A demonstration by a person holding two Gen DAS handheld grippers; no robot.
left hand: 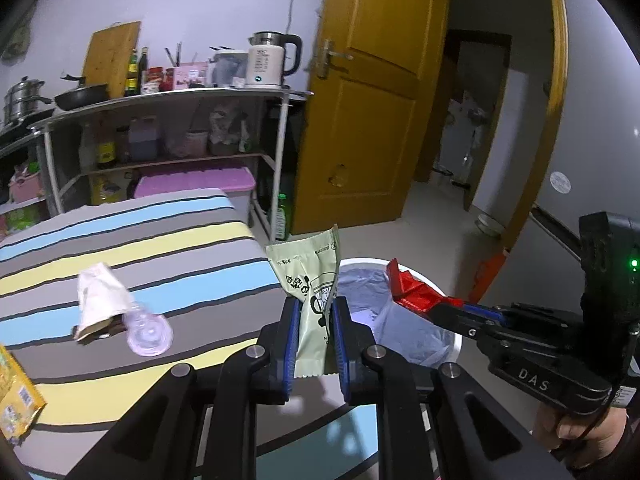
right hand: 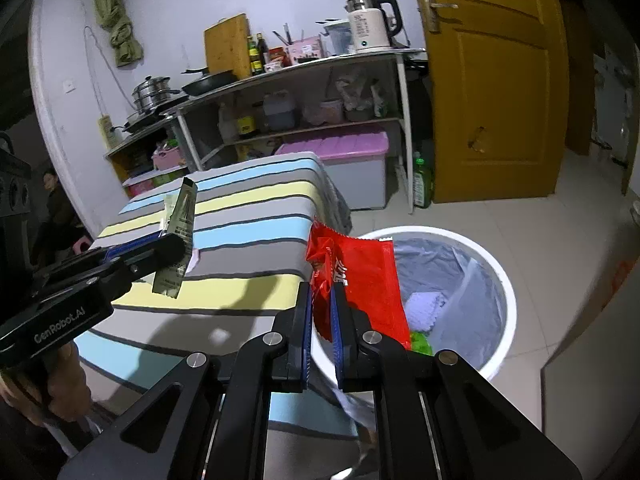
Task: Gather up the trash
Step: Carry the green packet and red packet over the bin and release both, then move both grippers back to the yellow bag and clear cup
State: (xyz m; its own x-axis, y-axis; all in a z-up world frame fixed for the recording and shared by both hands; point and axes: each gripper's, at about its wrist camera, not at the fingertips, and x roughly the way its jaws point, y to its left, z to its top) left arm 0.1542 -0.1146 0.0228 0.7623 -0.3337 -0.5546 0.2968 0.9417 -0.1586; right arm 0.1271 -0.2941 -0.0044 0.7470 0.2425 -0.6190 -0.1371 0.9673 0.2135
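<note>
My left gripper (left hand: 316, 316) is shut on a pale green wrapper (left hand: 310, 280) that stands upright between its blue pads, at the striped table's right edge. From the right wrist view the same wrapper (right hand: 180, 216) and left gripper (right hand: 176, 246) appear edge-on above the table. My right gripper (right hand: 323, 300) is shut on a red wrapper (right hand: 360, 276), held over the near rim of the white trash bin (right hand: 506, 280). In the left wrist view the red wrapper (left hand: 408, 290) hangs above the bin (left hand: 456, 342), pinched by the right gripper (left hand: 434, 308). The bin's blue liner (right hand: 452, 276) holds some scraps.
On the striped tablecloth (left hand: 160, 240) lie a crumpled white wrapper (left hand: 100, 300), a clear plastic lid (left hand: 149, 332) and a yellow packet (left hand: 18, 400). Behind stand a metal shelf (left hand: 160, 100) with kitchenware, a purple-lidded box (left hand: 196, 180) and a yellow door (left hand: 376, 92).
</note>
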